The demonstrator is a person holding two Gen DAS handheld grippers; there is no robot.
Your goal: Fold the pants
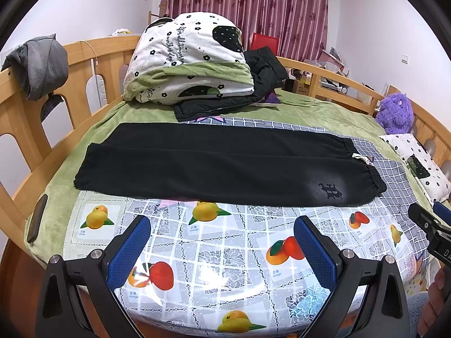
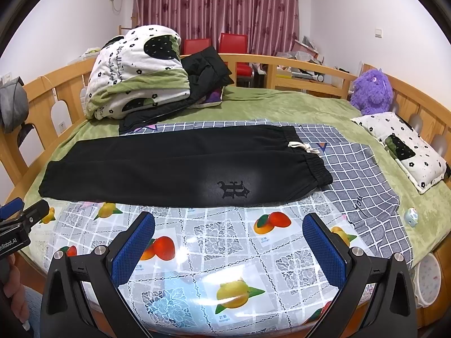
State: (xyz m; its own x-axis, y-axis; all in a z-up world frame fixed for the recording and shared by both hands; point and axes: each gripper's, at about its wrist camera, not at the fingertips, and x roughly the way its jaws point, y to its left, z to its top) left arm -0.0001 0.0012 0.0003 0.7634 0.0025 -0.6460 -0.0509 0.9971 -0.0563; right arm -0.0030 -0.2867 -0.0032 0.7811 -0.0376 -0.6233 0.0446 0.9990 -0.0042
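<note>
Black pants (image 1: 220, 166) (image 2: 174, 169) lie flat across the bed, folded lengthwise with one leg over the other. The elastic waistband with a white drawstring (image 2: 303, 146) is at the right, the cuffs at the left, and a dark logo (image 2: 233, 190) is near the waist. My left gripper (image 1: 222, 225) hovers open over the fruit-print cloth, just short of the pants' near edge. My right gripper (image 2: 229, 222) is open too, near the logo side, with nothing between its fingers. Each gripper shows at the edge of the other's view (image 1: 428, 222) (image 2: 22, 217).
A fruit-print plastic cloth (image 2: 214, 253) covers the near bed, over a grey checked sheet (image 2: 360, 169). A folded quilt (image 1: 188, 59) and black jacket (image 1: 262, 70) sit behind. A purple plush (image 2: 372, 90), pillow (image 2: 403, 146) and wooden rails (image 1: 28, 112) ring the bed.
</note>
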